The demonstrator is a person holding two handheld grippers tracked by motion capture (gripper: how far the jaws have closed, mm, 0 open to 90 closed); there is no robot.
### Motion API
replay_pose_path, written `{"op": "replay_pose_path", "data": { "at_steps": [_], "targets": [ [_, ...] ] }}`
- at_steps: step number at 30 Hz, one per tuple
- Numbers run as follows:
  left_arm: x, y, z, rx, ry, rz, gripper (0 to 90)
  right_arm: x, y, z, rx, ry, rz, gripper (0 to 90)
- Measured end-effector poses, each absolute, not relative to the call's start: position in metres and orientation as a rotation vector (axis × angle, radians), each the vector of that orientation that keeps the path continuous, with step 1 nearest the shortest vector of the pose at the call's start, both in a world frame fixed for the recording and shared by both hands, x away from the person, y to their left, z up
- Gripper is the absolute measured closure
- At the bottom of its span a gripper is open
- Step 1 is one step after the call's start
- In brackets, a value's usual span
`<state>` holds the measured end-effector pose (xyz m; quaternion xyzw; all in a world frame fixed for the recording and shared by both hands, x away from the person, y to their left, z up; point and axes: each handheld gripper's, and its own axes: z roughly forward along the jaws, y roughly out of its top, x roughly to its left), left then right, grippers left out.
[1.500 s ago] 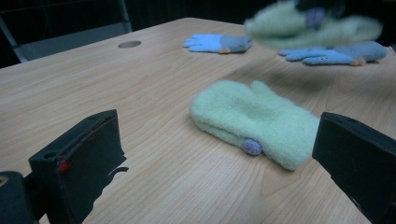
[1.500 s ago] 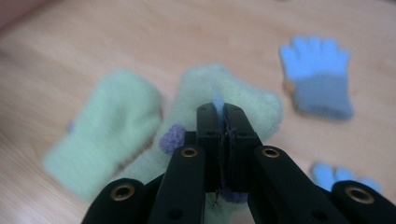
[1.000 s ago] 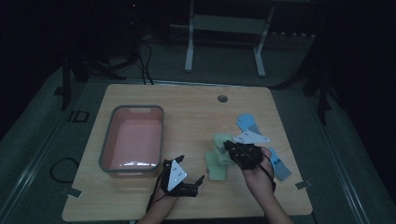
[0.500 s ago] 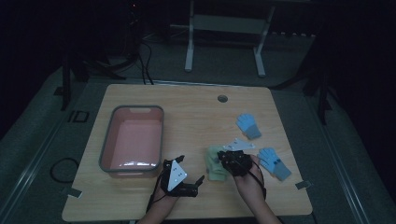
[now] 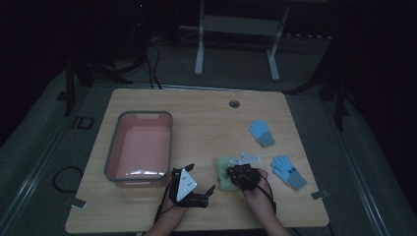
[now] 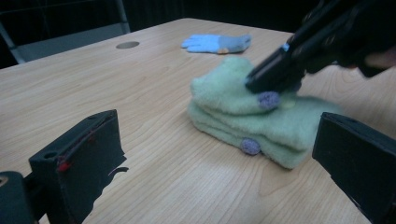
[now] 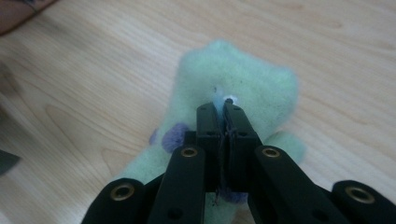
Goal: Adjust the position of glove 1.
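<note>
Near edge, lower centre of high view: left gripper (image 5: 196, 189) rests on the table (image 5: 206, 123), jaws wide apart, nothing held; likely parked while the other works. Just beyond, right gripper (image 7: 223, 108) is closed, tips pinching fabric of the folded green gloves (image 5: 225, 176), apparently to set them flat. Gloves' long axis runs near-to-far. Farther right: blue gloves (image 5: 260, 132). Left: pink bin (image 5: 140, 147).

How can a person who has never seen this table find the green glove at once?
Start at the pink tub on the table's left half and move right along the near edge. The green glove lies folded under the right tool, which pinches it. The two other gloves are blue; this one is fuzzy green with purple dots.
</note>
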<state>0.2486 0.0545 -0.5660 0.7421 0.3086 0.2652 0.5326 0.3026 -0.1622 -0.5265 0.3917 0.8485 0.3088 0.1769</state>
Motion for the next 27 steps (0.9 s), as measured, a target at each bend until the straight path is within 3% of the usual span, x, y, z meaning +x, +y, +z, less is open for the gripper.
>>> {"op": "replay_pose_path", "data": {
  "at_steps": [4, 6, 9, 12, 13, 14, 17, 19, 22, 27],
  "targets": [
    [0.248, 0.054, -0.566, 1.775, 0.732, 0.639, 1.7, 0.304, -0.164, -0.529, 1.099, 2.412, 0.892, 85.2],
    [0.25, 0.055, -0.566, 1.77, 0.746, 0.63, 1.7, 0.303, -0.167, -0.525, 1.095, 2.415, 0.912, 79.5],
    [0.25, 0.054, -0.566, 1.75, 0.774, 0.648, 6.9, 0.302, -0.169, -0.522, 1.069, 2.425, 0.937, 76.8],
    [0.252, 0.057, -0.566, 1.741, 0.771, 0.61, 6.8, 0.301, -0.179, -0.515, 1.055, 2.433, 1.009, 61.2],
    [0.253, 0.057, -0.566, 1.735, 0.758, 0.595, 6.8, 0.301, -0.179, -0.515, 1.055, 2.433, 1.009, 61.2],
    [0.252, 0.057, -0.566, 1.735, 0.754, 0.581, 6.6, 0.302, -0.188, -0.509, 1.06, 2.43, 1.079, 48.9],
    [0.249, 0.054, -0.566, 1.774, 0.718, 0.59, 6.8, 0.306, -0.199, -0.504, 1.089, 2.411, 1.128, 34.9],
    [0.243, 0.05, -0.565, 1.794, 0.718, 0.556, 6.8, 0.309, -0.208, -0.502, 1.064, 2.399, 1.159, 19.0],
    [0.241, 0.046, -0.561, 1.839, 0.709, 0.518, 6.8, 0.311, -0.216, -0.501, 1.032, 2.403, 1.175, 14.1],
    [0.243, 0.044, -0.554, 1.853, 0.723, 0.379, 6.8, 0.319, -0.226, -0.501, 0.963, 2.454, 1.195, 14.1]
  ]
}}
